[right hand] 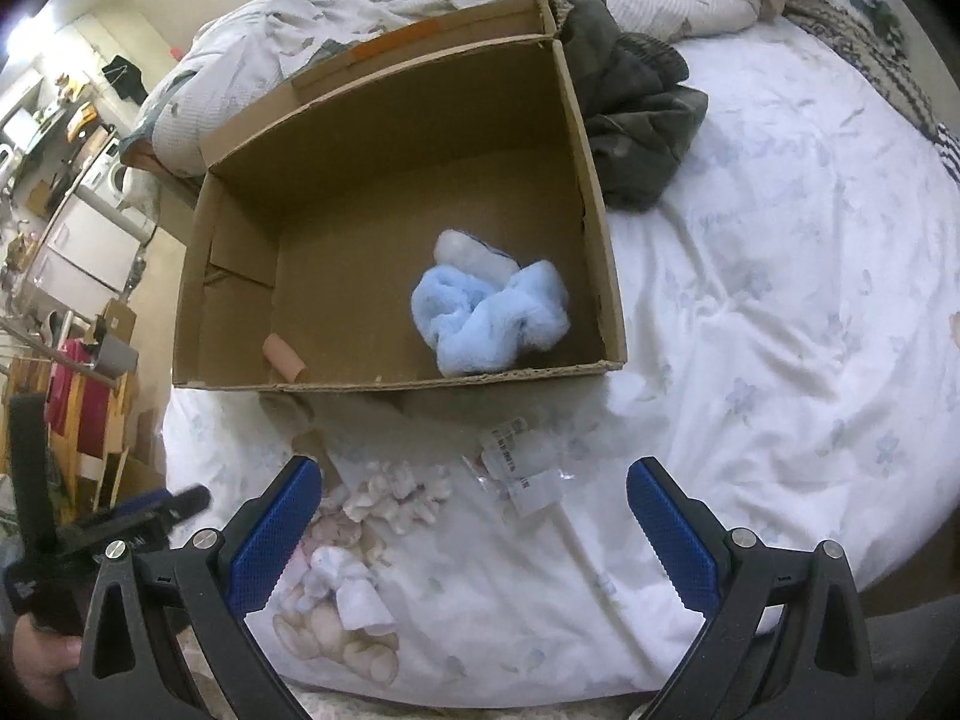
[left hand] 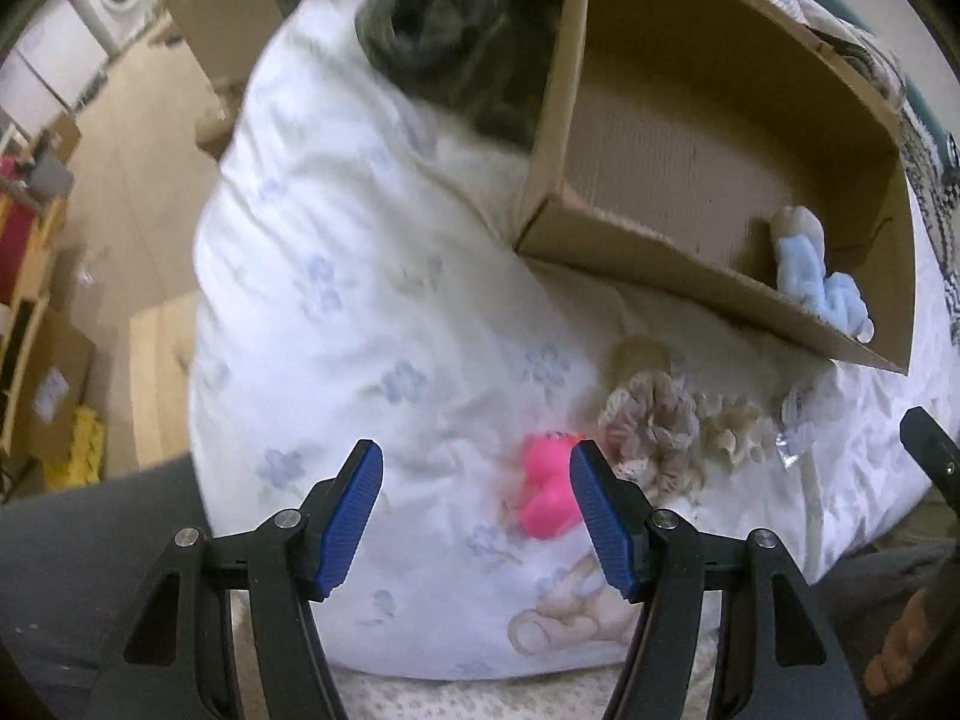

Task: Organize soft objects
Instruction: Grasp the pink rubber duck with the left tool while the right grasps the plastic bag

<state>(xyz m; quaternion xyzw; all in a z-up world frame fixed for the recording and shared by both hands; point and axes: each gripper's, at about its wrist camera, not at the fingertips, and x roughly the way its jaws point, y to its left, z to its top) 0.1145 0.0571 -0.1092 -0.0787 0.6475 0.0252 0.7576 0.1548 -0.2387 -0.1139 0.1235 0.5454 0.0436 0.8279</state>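
On the bed (right hand: 750,324), near its front edge, an open box (right hand: 384,120) holds one blue plush (right hand: 486,324), lying against the box's front right corner; a small pink tube (right hand: 283,355) rests at the front left. That appears to be the only soft item packed so far.

Still out on the quilt, between the box and the bed's front edge, lie a beige frilly bundle (left hand: 672,432), a pink toy (left hand: 546,492) just beside it, a clear plastic wrapper (right hand: 519,468) and a small white cloth (right hand: 354,594). Judged from this, the job is early: one piece in, several left.

Both tools are empty. The left tool (left hand: 477,504) hangs with its blue pads wide apart, the pink toy showing just inside its right pad, perhaps the next pick. The right tool (right hand: 474,534) is likewise spread, poised over the scattered pieces with nothing between its pads.

Only the left view shows the pink toy, and it shows the beige bundle clearly; that picture is blurred. Only the right view looks down into the box, showing the whole plush, the pink tube and a dark garment (right hand: 636,108) heaped against the box's far right side. It also catches the left tool's handle at the frame's left edge.
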